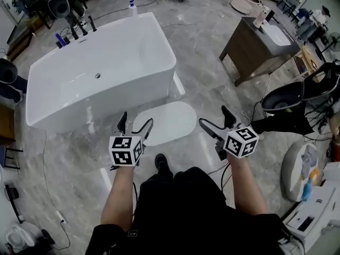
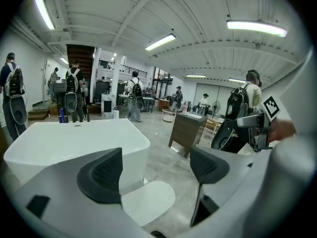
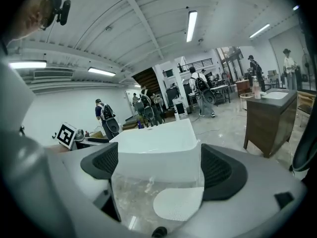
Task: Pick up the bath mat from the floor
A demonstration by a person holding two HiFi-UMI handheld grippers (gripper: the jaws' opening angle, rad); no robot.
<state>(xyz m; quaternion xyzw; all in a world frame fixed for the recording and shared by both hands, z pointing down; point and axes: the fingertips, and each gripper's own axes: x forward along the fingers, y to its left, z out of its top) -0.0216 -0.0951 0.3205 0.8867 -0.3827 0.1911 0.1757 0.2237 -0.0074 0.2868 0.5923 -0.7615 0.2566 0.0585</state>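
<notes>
The left gripper (image 1: 136,120) is held out ahead of the body on a bare forearm (image 1: 119,195), jaws pointing away from the person. In the left gripper view its two dark pads (image 2: 103,175) stand wide apart with nothing between them. The right gripper (image 1: 213,116) is held the same way on the right forearm (image 1: 247,189), angled slightly inward. Its jaws are also spread wide and hold nothing.

The bath mat (image 1: 169,122), a pale oval with a pebbled surface, lies flat on the grey marbled floor (image 1: 212,84). It sits between the two grippers and a little farther out. Both grippers hang above it and do not touch it. In the left gripper view the mat (image 2: 149,201) shows low in the gap between the jaws. In the right gripper view the mat (image 3: 179,203) sits low and towards the right jaw.

Just beyond the mat's far left edge stands a white bathtub (image 1: 101,70). A dark wooden vanity (image 1: 254,45) with a white basin stands well apart at the far right. The person's black shoe (image 1: 161,162) rests on the floor near the mat's near edge.
</notes>
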